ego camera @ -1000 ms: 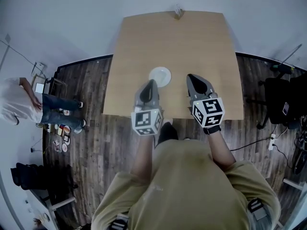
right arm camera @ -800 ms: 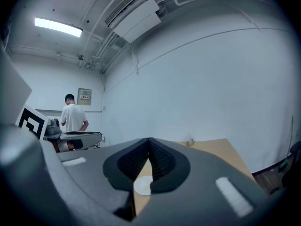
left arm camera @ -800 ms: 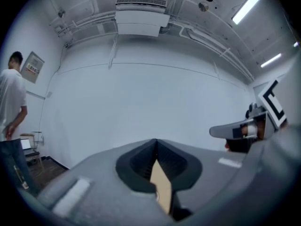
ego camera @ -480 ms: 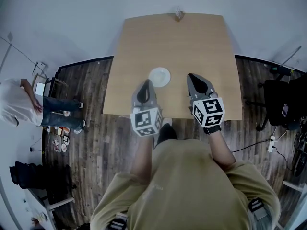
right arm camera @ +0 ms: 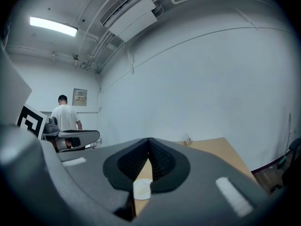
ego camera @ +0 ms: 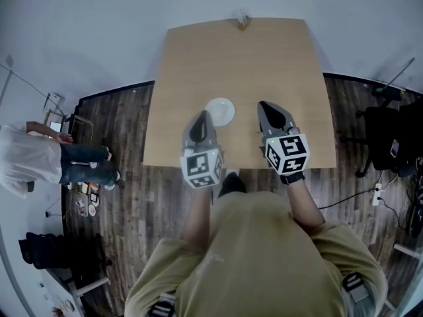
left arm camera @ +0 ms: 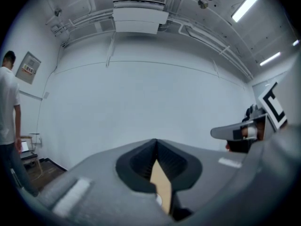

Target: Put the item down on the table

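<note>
Light tan woodgrain on the table [ego camera: 238, 65], plain white on the little plate [ego camera: 220, 109]. Mid grey shells on the left gripper [ego camera: 204, 115] and right gripper [ego camera: 266, 105], black ribbed pads inside (clearest in the two gripper views). Black-and-white square patterns on the left marker cube [ego camera: 201, 166] and right marker cube [ego camera: 287, 153]. Dark brown planks for the floor [ego camera: 132, 197], pale bluish grey for the wall [ego camera: 99, 32]. Olive-khaki shirt [ego camera: 258, 256] up close. Over on the bystander [ego camera: 53, 166], white T-shirt [ego camera: 26, 167] and blue jeans [ego camera: 82, 164].

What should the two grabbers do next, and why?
Probably just draw both back and rest: the white dish already sits on the table, and the left gripper and right gripper are both shut and empty.
</note>
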`<state>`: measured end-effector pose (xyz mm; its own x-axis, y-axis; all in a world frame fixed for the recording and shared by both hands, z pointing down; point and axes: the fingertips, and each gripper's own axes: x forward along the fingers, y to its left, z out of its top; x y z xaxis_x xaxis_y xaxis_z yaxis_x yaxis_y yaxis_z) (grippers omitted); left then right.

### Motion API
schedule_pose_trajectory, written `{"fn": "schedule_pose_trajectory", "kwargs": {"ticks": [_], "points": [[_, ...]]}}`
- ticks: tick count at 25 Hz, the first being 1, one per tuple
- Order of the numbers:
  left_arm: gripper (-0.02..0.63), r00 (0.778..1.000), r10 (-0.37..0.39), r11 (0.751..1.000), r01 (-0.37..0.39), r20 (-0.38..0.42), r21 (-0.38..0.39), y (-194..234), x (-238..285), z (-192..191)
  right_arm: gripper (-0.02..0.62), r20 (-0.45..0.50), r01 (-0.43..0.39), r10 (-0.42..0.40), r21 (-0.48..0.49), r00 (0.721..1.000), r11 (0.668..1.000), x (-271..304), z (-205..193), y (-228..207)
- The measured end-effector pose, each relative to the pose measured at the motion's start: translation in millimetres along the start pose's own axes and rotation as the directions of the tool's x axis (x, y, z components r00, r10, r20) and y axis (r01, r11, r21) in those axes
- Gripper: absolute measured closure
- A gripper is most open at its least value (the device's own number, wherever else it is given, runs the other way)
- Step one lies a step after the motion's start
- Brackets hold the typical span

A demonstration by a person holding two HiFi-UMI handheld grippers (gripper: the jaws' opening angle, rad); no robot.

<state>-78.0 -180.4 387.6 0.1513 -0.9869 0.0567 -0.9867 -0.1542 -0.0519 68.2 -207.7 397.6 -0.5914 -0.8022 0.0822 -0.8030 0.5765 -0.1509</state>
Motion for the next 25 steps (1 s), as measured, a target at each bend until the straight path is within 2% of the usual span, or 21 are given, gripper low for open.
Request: {"fn": "schedule_pose_trajectory", "kwargs": {"ticks": [13, 17, 20, 22, 23, 25], "points": [[0.604, 0.994, -0.092, 0.995, 0.09, -0.062, -0.034, 29, 91, -18, 0.589, -0.046, 0.096, -0.095, 0.012, 0.994, 0.995, 67, 0, -40], [0.604, 0.987, -0.108, 0.994, 0.104, -0.118, -0.04, 42, 115, -44, 0.589, -0.09, 0.132, -0.131, 0.01, 0.987, 0.991, 83, -12, -52], [0.604, 0.973, -0.115, 0.993, 0.106, -0.198, -0.054, 56, 129, -78, 0.589, -0.164, 0.145, -0.147, -0.028, 0.975, 0.989, 100, -37, -59], [0.604, 0.953, -0.117, 0.993, 0.111, -0.279, -0.035, 63, 135, -113, 0.589, -0.293, 0.139, -0.155, -0.075, 0.944, 0.988, 113, -82, -65], [0.604, 0.939, -0.118, 0.993, 0.116, -0.324, -0.026, 66, 137, -135, 0.589, -0.378, 0.13, -0.153, -0.087, 0.913, 0.988, 117, -113, -67], [0.604, 0.901, -0.127, 0.991, 0.127, -0.416, -0.028, 70, 139, -183, 0.589, -0.55, 0.097, -0.127, -0.083, 0.825, 0.992, 117, -179, -66]]}}
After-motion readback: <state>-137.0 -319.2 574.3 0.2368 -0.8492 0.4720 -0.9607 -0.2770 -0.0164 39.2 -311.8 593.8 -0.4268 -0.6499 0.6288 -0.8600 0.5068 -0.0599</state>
